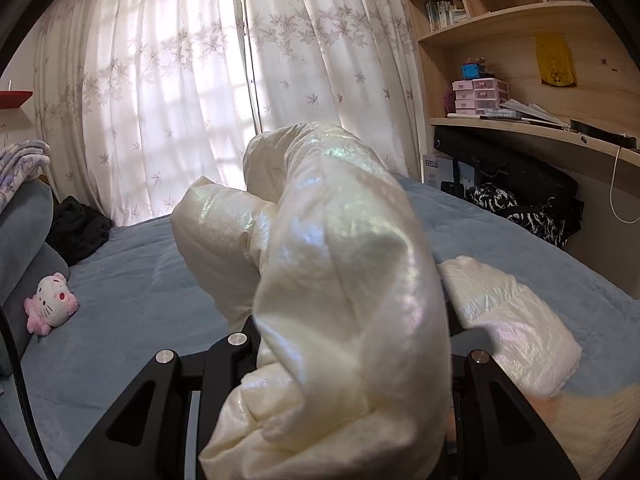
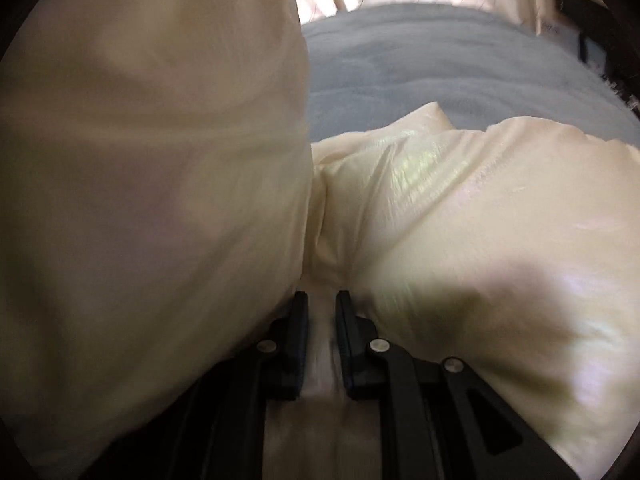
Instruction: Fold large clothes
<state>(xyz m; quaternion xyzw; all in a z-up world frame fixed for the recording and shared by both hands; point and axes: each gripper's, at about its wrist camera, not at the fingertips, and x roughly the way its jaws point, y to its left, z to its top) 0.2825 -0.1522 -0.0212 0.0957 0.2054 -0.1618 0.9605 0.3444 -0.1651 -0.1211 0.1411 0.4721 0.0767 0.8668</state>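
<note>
Glossy cream puffer jacket bunches, pearly sheen, over blue bedspread.

At the right of the left wrist view, a cardboard box under the desk bears white block lettering, too small to read.

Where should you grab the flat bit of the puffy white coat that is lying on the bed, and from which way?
Probably at the free end of the flat part of the puffy white coat, coming from above with the jaws across the edge. It lies slack on the blue bed cover, and its padded edge looks thin enough to pinch; the middle is too bulky.
</note>
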